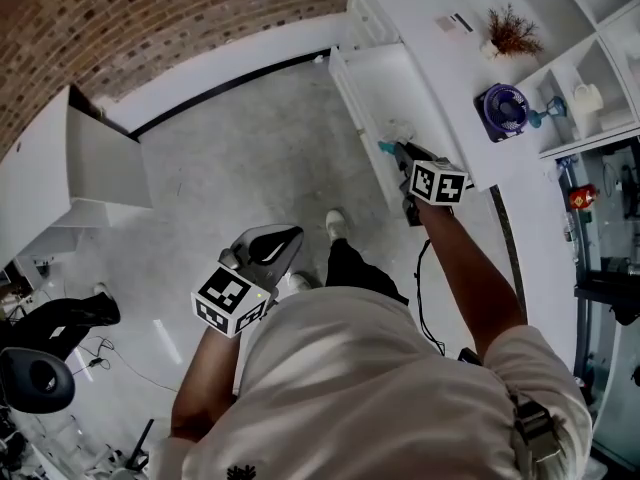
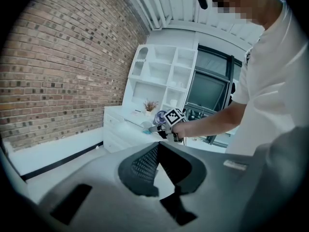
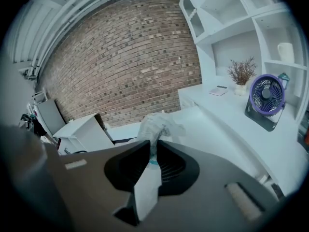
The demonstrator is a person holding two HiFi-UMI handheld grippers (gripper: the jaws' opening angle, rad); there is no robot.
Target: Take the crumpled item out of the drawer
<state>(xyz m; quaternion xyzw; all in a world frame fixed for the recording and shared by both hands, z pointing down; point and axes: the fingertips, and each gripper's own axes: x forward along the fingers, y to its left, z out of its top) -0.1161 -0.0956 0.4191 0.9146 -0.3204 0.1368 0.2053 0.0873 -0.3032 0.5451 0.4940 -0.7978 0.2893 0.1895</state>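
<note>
Brick wall [image 3: 120, 57] behind, right tool [image 3: 150, 148] pinches crumpled item [image 3: 155, 124]

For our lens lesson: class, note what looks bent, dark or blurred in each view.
Head view: brick wall curves. Left gripper view: black corners, left claw soft near the lens. Right gripper view: shelves bow; right claw, shut on item, blurs near lens.

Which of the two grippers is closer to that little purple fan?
Right. The right gripper, pinching the crumpled item, is over the open drawer near the purple fan; the left gripper hangs over the floor by the person's legs.
</note>
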